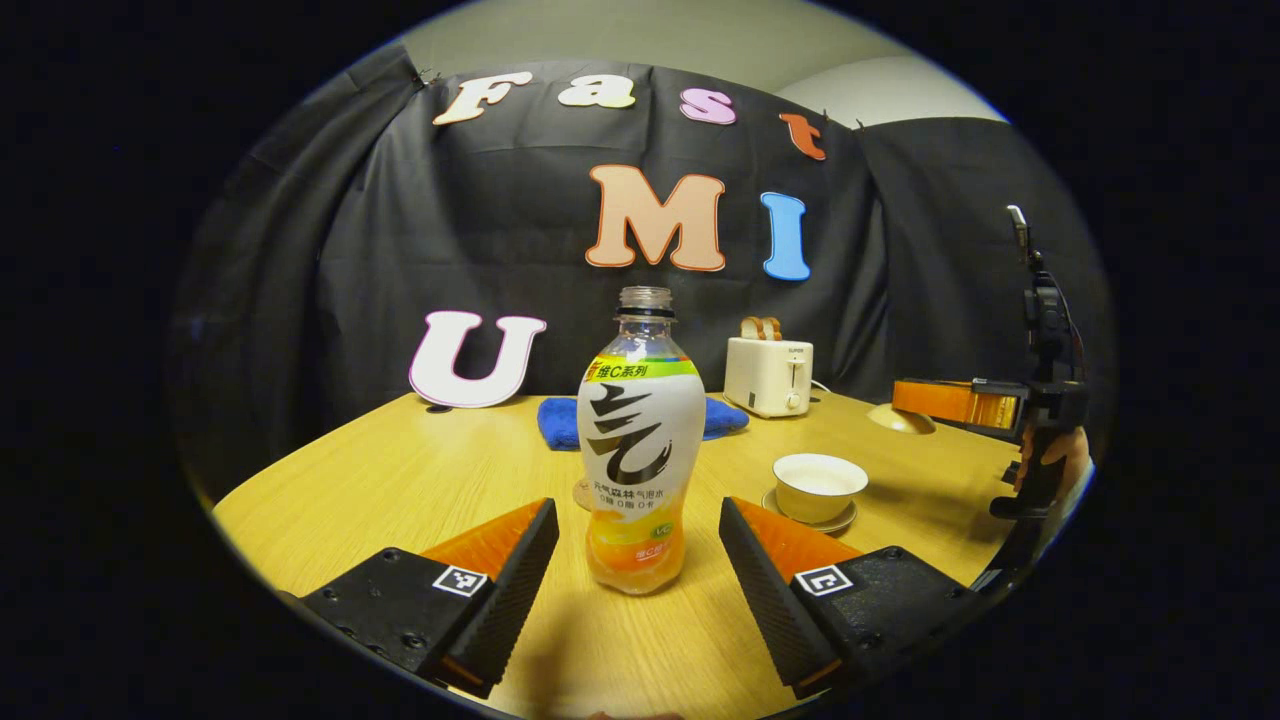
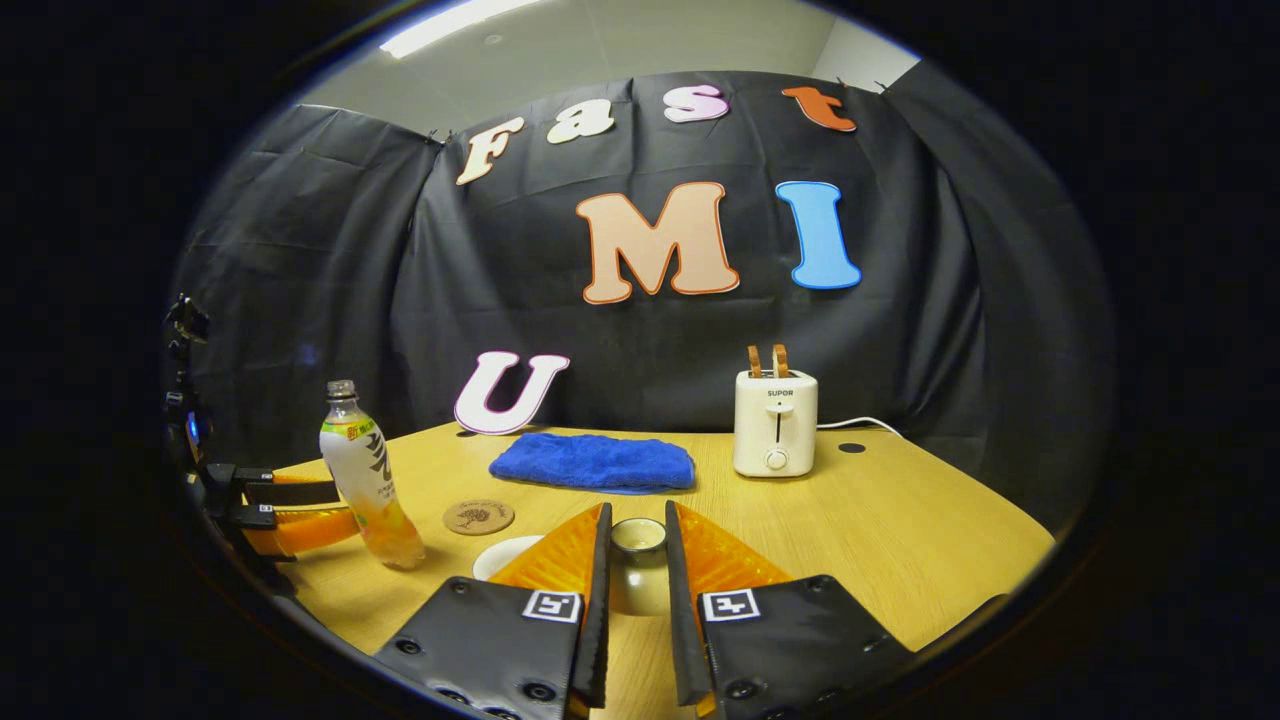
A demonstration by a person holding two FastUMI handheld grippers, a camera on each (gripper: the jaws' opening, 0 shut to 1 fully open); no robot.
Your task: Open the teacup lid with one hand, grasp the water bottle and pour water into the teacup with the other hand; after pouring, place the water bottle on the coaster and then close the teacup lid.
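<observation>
An uncapped water bottle (image 1: 640,450) with a white and orange label stands on the table between the fingers of my left gripper (image 1: 638,510), which is open with gaps on both sides. A round cork coaster (image 2: 478,516) lies just behind the bottle. The white teacup (image 1: 820,485) sits uncovered on its saucer to the right. My right gripper (image 2: 637,520) is shut on the knob of the teacup lid (image 2: 638,540) and holds it above the table, right of the cup. The left gripper view has that right gripper (image 1: 905,400) with the lid (image 1: 900,420) under its fingers.
A folded blue cloth (image 2: 592,462) lies at the back of the wooden table (image 2: 900,530). A white toaster (image 2: 775,425) with two slices in it stands at the back right, its cord trailing right. A hand (image 1: 1060,460) holds the right gripper near the table's right edge.
</observation>
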